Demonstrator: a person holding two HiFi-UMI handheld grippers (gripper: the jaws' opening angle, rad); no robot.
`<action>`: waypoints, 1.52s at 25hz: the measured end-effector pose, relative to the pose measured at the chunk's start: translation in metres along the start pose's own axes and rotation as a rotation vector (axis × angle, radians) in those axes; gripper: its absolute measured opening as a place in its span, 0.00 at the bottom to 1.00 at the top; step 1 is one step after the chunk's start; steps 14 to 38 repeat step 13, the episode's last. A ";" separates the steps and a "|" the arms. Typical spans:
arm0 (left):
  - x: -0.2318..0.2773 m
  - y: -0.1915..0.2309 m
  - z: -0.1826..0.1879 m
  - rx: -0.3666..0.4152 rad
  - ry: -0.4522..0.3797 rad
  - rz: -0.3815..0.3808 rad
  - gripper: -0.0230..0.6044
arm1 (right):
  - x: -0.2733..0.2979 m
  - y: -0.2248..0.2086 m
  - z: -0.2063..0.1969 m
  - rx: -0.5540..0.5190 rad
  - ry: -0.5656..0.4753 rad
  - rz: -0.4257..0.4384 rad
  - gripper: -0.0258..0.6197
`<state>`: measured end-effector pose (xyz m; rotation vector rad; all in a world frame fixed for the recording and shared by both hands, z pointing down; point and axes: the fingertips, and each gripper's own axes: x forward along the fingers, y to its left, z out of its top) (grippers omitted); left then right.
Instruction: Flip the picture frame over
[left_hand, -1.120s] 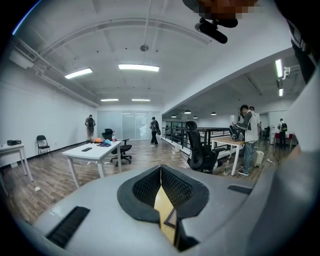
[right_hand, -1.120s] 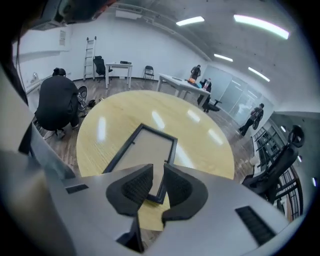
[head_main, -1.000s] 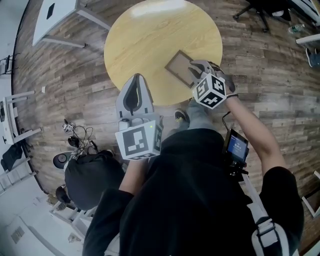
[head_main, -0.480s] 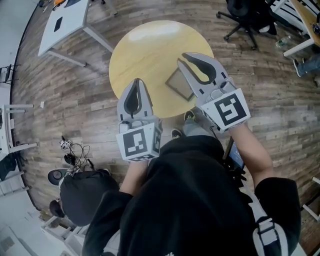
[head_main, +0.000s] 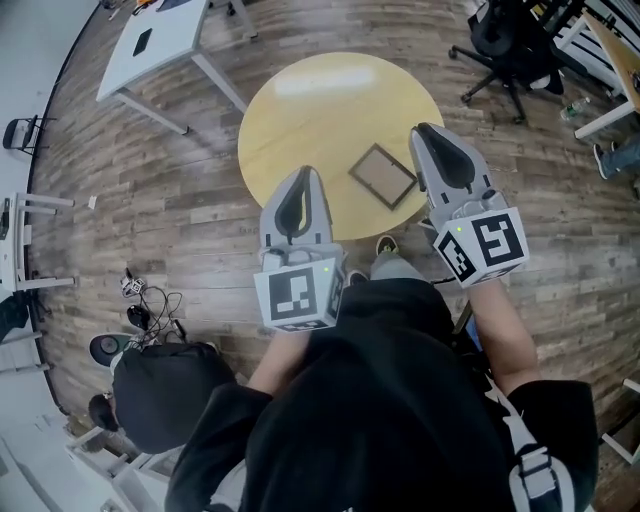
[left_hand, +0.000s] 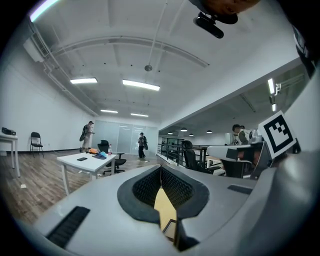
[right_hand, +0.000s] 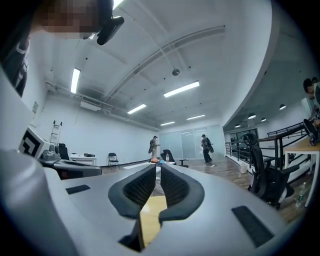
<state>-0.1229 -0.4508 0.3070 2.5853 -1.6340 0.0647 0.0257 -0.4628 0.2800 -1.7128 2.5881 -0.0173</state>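
Yellow round bench (head_main: 300, 110) holds the picture frame (head_main: 382, 175) lying flat, our left gripper (head_main: 305, 178) has its jaws pressed together on nothing, our right gripper (head_main: 430, 135) has just been closing its jaws to a thin gap, also empty, so we think the flip may be done.
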 end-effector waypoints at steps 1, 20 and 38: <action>-0.003 0.001 0.001 0.002 -0.002 0.000 0.07 | 0.001 0.002 0.002 -0.010 0.000 -0.001 0.11; -0.014 0.005 0.001 -0.007 -0.007 -0.005 0.07 | 0.002 0.025 0.012 -0.061 -0.023 0.018 0.11; -0.014 0.005 0.001 -0.007 -0.007 -0.005 0.07 | 0.002 0.025 0.012 -0.061 -0.023 0.018 0.11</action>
